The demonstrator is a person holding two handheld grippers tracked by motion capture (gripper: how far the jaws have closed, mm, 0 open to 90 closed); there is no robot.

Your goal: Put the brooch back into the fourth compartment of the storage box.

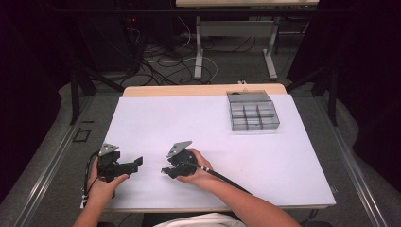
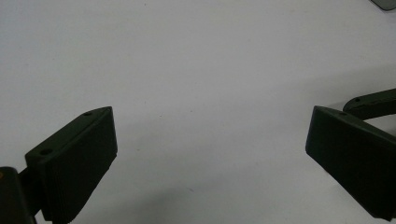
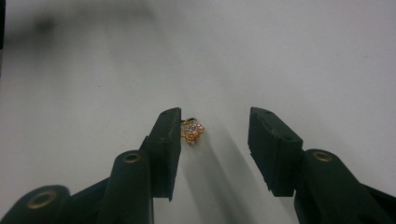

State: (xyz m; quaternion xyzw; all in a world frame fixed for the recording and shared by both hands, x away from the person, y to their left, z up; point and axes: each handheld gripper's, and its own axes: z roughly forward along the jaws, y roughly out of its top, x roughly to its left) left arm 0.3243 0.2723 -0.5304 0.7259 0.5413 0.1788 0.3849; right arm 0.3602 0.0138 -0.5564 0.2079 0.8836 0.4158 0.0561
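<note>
A small gold jewelled ornament [image 3: 192,131] lay on the white counter [image 1: 265,161], between the parted right tongs [image 3: 215,135], touching one jaw. The left tongs [image 2: 208,149] gaped wide, holding nothing.

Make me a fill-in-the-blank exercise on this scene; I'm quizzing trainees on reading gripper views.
1. The small gold jewel lies on the white table beside one finger of the ____ gripper.
2. The jaws of the left gripper stand ____.
3. The clear organizer box sits near the table's ____ edge, on the person's right.

Missing words: right; open; far
</note>
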